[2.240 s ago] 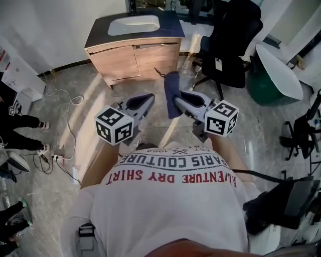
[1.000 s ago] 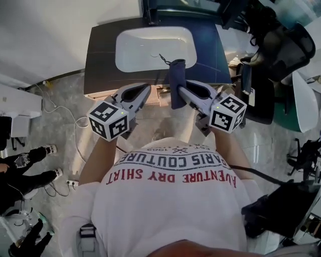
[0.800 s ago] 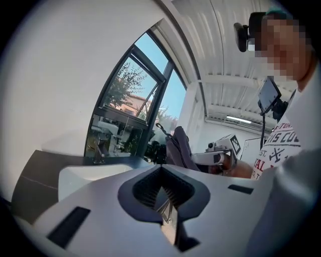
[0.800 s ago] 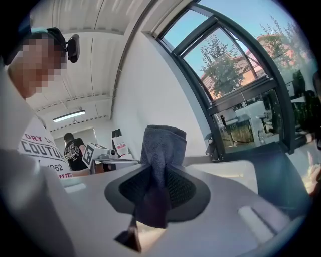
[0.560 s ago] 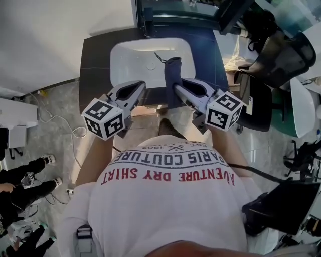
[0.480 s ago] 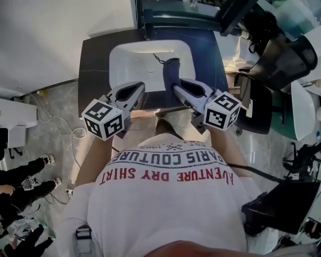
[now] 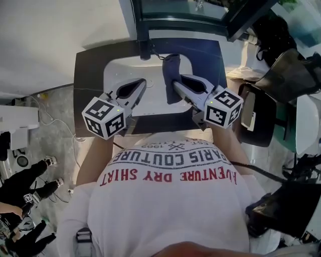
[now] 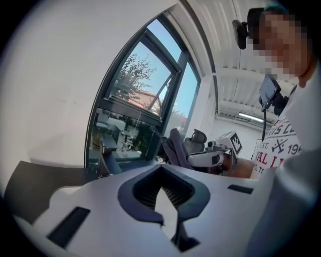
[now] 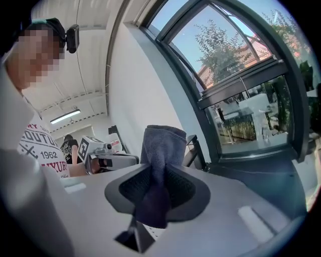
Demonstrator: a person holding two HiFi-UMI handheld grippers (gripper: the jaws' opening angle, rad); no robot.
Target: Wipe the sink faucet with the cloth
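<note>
A dark blue cloth [image 7: 170,75] stands up from my right gripper [image 7: 175,90], which is shut on it over the right part of the white sink basin [image 7: 118,75]. The black faucet [image 7: 145,51] stands at the basin's back rim, just left of the cloth's top and apart from it. In the right gripper view the cloth [image 9: 161,148] fills the jaws of my right gripper [image 9: 158,175], and the faucet [image 9: 193,148] shows to its right. My left gripper [image 7: 139,84] hangs over the basin's left part, shut and empty. In its own view my left gripper [image 8: 161,173] has the faucet [image 8: 103,163] at left.
The basin sits in a dark countertop [image 7: 90,65] under a window [image 7: 180,7]. A black office chair [image 7: 261,115] stands close on the right. A white wall runs along the left, and someone's feet [image 7: 25,175] are on the floor at far left.
The person has walked up to the vanity, so both grippers now hang over the basin. The cloth stays in the right gripper and its top has come close to the faucet.
</note>
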